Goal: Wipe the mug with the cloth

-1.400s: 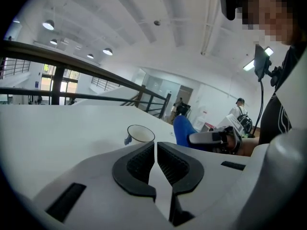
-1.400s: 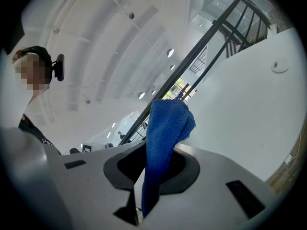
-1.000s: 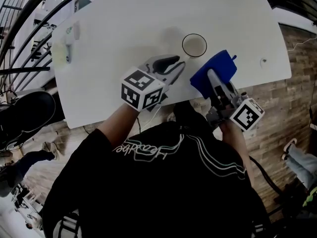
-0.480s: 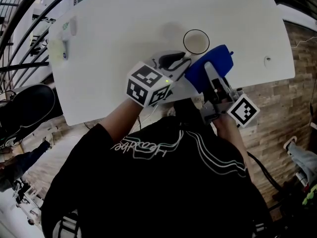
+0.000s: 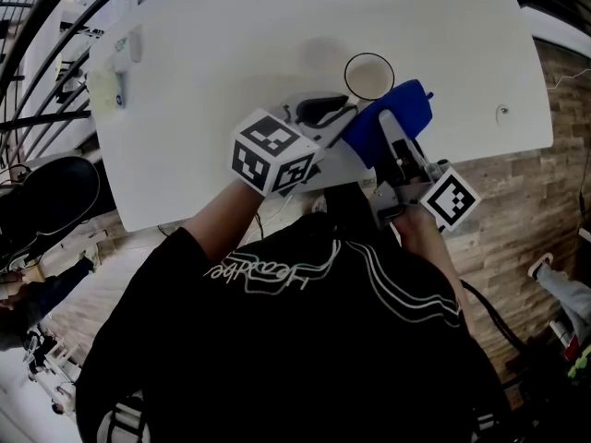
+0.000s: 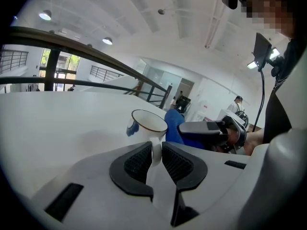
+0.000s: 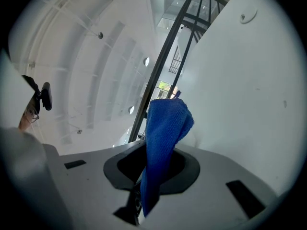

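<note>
A white mug with a dark rim stands on the white table. In the left gripper view the mug is just ahead, and its handle sits between the pads. My left gripper is closing on that handle, and the pads look to be touching it. My right gripper is shut on a blue cloth, which sticks up out of the jaws. The cloth hangs just right of the mug.
Small pale items lie at the table's left edge. A small spot marks the table at the right. A dark round seat and metal railings stand to the left. Wooden floor lies beyond the table's right edge.
My left gripper has slid right, up to the mug, and now has the handle between its jaws. The right gripper with the cloth has shifted slightly left, nearer the mug.
</note>
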Tool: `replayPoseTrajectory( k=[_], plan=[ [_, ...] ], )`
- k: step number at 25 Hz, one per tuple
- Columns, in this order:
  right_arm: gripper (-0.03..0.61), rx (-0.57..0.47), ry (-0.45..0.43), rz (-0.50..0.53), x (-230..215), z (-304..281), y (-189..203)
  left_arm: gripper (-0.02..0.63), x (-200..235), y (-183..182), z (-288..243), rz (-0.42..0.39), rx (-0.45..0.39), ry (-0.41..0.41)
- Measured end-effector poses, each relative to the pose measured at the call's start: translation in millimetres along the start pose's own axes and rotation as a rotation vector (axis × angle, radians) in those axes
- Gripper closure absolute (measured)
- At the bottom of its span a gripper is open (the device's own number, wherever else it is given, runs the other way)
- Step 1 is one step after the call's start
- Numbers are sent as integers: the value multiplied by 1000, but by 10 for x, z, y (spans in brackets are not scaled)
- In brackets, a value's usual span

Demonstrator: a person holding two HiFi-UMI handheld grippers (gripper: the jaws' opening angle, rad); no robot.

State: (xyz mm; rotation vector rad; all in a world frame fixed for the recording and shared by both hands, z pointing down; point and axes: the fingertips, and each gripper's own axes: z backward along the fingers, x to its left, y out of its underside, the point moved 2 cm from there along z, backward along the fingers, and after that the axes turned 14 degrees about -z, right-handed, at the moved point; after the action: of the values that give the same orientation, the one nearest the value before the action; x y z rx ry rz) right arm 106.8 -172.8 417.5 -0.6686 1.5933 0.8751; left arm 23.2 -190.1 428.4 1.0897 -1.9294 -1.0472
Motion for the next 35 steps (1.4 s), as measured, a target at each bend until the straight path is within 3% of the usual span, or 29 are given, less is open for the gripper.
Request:
replayPoseTrajectory(
  k=[16, 22, 35],
  plan=[
    [525, 50, 61, -13, -249, -86, -37, 540, 25, -1, -5, -2, -8, 16],
    [525, 95, 159, -39, -432, -137, -60, 540, 46, 3, -7, 4, -10, 15],
    [525, 194, 234, -11, -418, -116, -78, 540, 31, 3, -2, 12, 1, 46]
  ],
)
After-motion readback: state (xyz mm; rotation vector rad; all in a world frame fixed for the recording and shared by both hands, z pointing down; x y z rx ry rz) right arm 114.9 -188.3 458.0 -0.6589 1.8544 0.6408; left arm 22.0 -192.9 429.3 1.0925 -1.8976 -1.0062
